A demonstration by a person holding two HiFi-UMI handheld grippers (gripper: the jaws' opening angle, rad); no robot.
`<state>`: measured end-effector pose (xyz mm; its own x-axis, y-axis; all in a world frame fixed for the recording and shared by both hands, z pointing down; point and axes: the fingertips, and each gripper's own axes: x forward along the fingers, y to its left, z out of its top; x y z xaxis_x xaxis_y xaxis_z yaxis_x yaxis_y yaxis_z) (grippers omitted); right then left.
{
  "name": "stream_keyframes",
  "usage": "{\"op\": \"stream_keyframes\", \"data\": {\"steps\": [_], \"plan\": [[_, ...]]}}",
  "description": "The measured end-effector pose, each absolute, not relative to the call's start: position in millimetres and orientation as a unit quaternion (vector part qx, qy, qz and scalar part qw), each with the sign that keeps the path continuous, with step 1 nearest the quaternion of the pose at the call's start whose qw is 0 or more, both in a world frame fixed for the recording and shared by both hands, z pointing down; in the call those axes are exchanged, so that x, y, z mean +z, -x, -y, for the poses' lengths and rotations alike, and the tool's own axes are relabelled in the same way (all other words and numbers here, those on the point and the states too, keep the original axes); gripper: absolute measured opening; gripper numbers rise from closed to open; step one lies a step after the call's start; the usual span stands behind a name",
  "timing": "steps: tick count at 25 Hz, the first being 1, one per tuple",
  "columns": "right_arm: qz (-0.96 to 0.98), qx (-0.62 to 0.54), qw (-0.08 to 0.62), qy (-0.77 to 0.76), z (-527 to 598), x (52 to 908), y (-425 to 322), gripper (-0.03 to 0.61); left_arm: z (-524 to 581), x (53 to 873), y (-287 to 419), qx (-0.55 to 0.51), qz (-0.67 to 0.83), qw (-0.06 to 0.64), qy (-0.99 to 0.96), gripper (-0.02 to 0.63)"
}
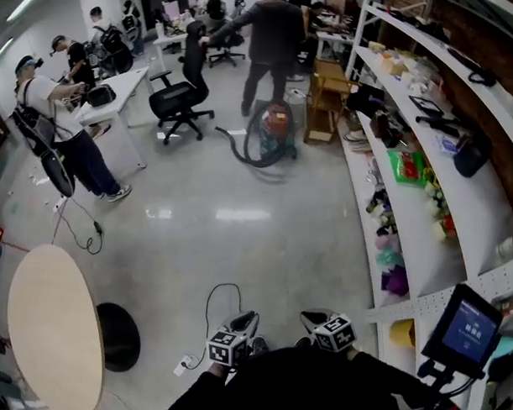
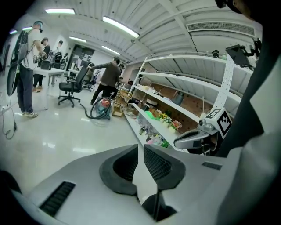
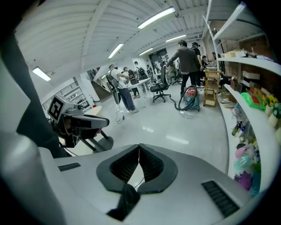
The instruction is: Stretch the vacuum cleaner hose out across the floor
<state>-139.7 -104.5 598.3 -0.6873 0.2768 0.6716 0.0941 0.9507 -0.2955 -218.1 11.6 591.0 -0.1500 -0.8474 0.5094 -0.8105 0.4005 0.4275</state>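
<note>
1. At the far left of the head view, a round pale-topped table [image 1: 50, 336] stands on a dark disc foot, and a thin black cable [image 1: 75, 231] lies loose on the grey floor [image 1: 238, 241] beyond it
2. A person in a white shirt [image 1: 53, 121] stands by a white desk [image 1: 117, 98], and a black office chair [image 1: 180, 96] sits just right of the desk
3. The left gripper [image 1: 244, 319] is low in the frame and well apart from the hose. In its own view the left gripper's pads [image 2: 156, 165] are almost together, with only a thin slit between them and nothing in it
4. The vacuum cleaner hose [image 1: 251, 153] lies far across the room. It is dark and ribbed, coiled in loose loops on the floor around a red canister vacuum [image 1: 278, 121] with a dark top. One end trails left toward the chair. A person in dark clothes [image 1: 271, 32] stands right behind it, and a wooden stool [image 1: 327, 97] stands just to its right
5. The right gripper [image 1: 313, 315] is beside the left one. Its tips meet and it grips nothing
6. Long white shelves [image 1: 424, 223] run down the right side, crowded with small colourful items
7. A dark screen [image 1: 464, 329] on a mount sits at the lower right
</note>
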Motion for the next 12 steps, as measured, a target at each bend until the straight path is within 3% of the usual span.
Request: {"op": "stream_keyframes", "data": {"steps": [12], "plan": [[0.907, 0.142, 0.392, 0.055, 108, 590, 114, 0.015, 12, 588, 209, -0.012, 0.711, 0.365, -0.600, 0.055]]}}
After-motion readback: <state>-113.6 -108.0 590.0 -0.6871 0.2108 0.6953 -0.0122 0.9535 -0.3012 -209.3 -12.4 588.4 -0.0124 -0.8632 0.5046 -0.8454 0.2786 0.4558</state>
